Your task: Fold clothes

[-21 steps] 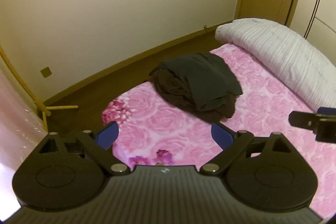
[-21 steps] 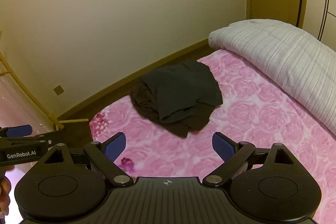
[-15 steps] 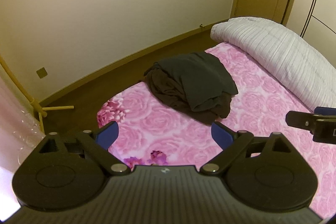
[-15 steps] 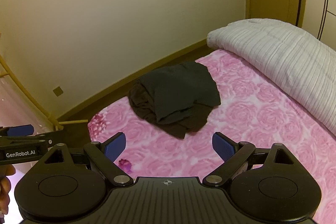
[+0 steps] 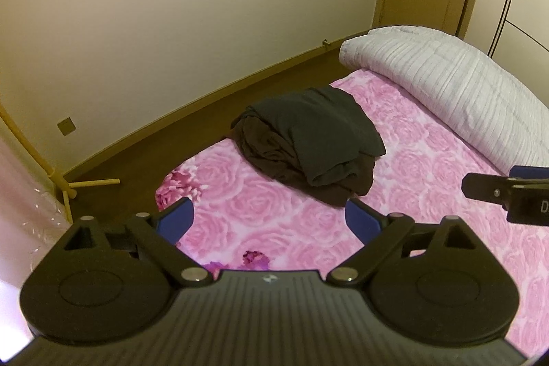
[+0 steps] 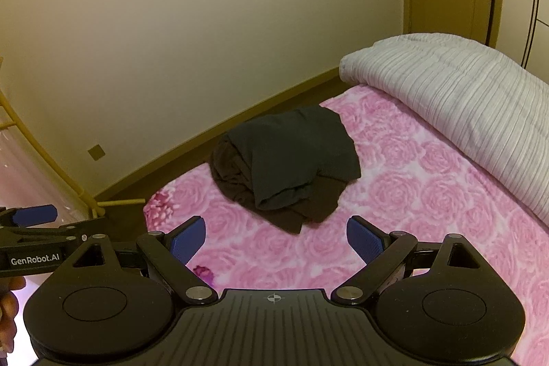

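The left tool hangs over the bed with its 2 blue pads spread wide and nothing between them; the right tool is released the same way, empty, tilted down toward the pink rose-print cover. The task's thing, a pile of dark clothes, lies bunched near the bed's corner, at about 12 o'clock from both tools and apart from them: a charcoal piece folded over a brown one. A white striped duvet is rolled along the bed at about 2 o'clock, well apart from the pile. In the left wrist view the right tool shows at 3 o'clock; in the right wrist view the left tool shows at 9 o'clock.
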`<action>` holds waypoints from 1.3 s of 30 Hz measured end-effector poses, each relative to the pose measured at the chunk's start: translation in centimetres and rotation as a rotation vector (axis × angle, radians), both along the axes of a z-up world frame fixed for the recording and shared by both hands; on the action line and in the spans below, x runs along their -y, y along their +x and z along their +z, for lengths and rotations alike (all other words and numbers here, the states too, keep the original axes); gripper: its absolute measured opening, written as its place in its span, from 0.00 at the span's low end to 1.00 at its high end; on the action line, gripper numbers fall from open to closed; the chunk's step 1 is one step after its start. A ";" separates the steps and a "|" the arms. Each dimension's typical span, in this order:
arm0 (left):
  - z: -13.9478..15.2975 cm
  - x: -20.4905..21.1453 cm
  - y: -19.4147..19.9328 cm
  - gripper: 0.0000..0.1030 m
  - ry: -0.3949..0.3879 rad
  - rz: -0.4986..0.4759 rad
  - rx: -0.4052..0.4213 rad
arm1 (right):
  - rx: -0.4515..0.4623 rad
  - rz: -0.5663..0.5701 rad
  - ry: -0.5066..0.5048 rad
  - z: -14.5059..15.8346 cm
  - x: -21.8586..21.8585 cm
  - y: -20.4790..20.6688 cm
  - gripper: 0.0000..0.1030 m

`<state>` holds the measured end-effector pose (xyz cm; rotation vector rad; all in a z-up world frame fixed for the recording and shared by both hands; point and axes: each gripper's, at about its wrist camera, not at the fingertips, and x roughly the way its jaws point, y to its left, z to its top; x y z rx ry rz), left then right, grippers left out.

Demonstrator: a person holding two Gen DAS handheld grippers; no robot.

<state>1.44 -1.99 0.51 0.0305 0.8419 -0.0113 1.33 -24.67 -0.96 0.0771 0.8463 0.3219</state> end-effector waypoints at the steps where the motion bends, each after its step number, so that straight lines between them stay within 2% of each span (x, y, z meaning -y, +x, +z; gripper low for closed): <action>1: 0.0 0.1 0.0 0.91 0.000 -0.002 -0.001 | 0.000 0.000 0.000 0.0 0.0 0.0 0.90; 39: -0.9 1.3 0.0 0.91 0.023 -0.013 -0.030 | -0.017 -0.013 0.029 -1.1 1.5 0.0 0.90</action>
